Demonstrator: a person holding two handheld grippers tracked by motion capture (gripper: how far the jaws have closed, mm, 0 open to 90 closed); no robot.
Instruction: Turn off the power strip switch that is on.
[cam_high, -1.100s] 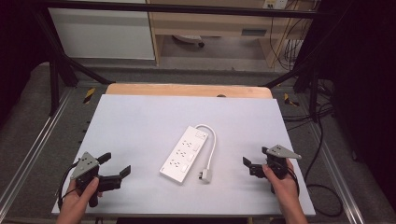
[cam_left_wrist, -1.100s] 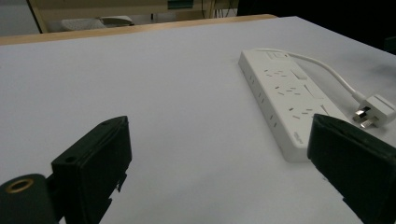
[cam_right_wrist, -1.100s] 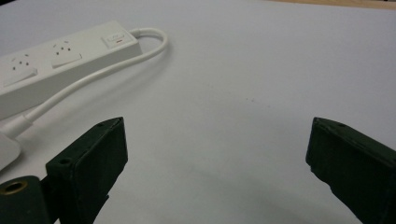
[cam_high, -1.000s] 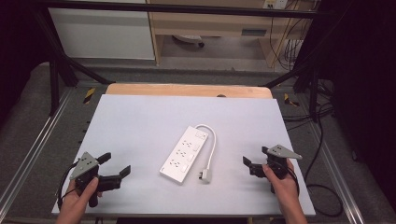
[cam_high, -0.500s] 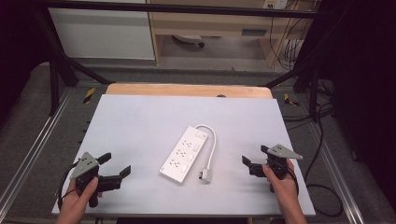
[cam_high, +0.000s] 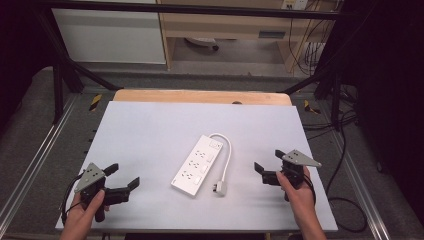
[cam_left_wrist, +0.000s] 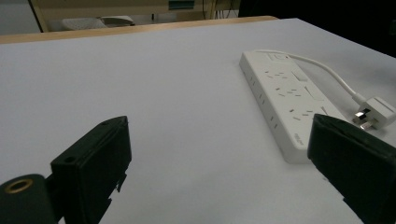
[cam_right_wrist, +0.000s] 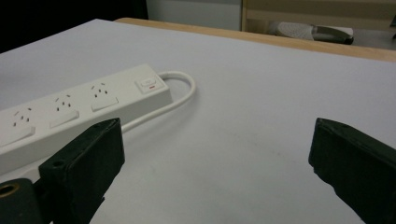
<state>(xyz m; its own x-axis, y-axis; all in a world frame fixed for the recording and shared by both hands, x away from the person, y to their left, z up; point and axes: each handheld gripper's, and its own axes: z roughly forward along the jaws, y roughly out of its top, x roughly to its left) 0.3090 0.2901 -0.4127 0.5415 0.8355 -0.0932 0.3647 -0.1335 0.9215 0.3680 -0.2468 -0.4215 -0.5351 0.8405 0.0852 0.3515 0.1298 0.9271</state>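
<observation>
my left gripper (cam_high: 122, 176) sits near the front left corner of the table (cam_high: 150, 125), held in my left hand (cam_high: 82, 212), with its jaws spread wide and nothing between them. my right gripper (cam_high: 267, 167) is near the front right edge, gripped by my right hand (cam_high: 297, 192), and its jaws are likewise wide apart and empty. both point inward, toward the middle of the table.

between the two lies the white power strip (cam_high: 197, 164), flat on the pale table top, set on a diagonal: its switch end points away from me and to the right, its other end comes toward me and to the left. it lies well apart from either gripper, a little closer to the right one. its white cord (cam_high: 227, 150) loops out from the far end, curves round the right side of the strip and ends in the plug (cam_high: 220, 187), which rests on the table just beside the strip's near end, on the side toward my right gripper.

in the left gripper view the power strip (cam_left_wrist: 285, 98) lies ahead and to the right, its near end just behind the right jaw, with the plug (cam_left_wrist: 376, 112) farther right. in the right gripper view the power strip (cam_right_wrist: 79, 109) runs off to the left, partly behind the left jaw, the cord (cam_right_wrist: 173, 95) bending in front of its switch end; bare table lies between the jaws.
</observation>
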